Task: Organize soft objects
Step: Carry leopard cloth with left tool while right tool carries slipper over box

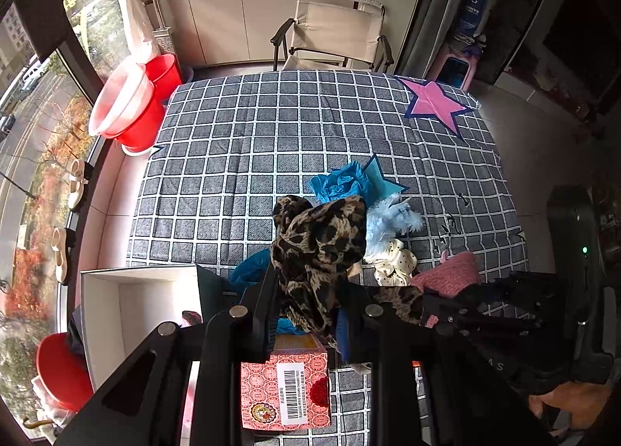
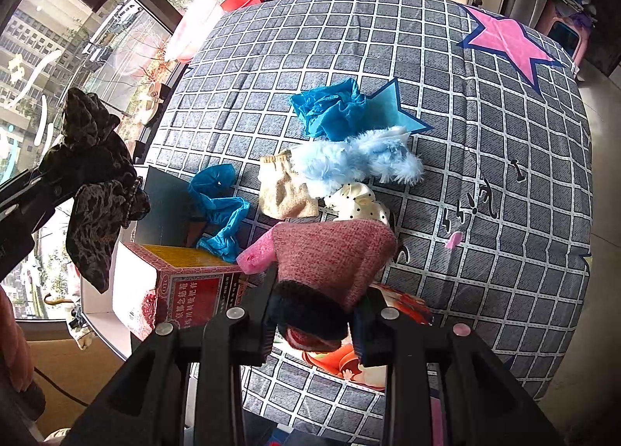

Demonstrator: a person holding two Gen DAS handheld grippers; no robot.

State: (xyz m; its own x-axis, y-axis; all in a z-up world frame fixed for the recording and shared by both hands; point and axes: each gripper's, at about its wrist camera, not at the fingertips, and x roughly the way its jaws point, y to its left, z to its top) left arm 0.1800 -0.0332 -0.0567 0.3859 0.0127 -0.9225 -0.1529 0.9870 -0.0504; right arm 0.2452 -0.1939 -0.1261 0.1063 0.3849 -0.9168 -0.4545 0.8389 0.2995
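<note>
Leopard-print scarf (image 1: 318,248), brown and black, hangs over a grey bedsheet (image 1: 248,158) gridded in white, with a pink star (image 1: 432,100) edged navy. A pink knit sock (image 2: 333,255) has a dark navy cuff; beside it lie crumpled blue covers (image 2: 330,108), pale-blue fluff (image 2: 349,162), a cream black-dotted scrunchie (image 2: 357,201), a red patterned box (image 1: 285,391).

Home, glazed balcony room: bed with checked cover (image 1: 271,143), folding chair (image 1: 333,34), red buckets (image 1: 155,104), cupboards (image 1: 240,19), big window (image 1: 35,127) (street trees outside).
</note>
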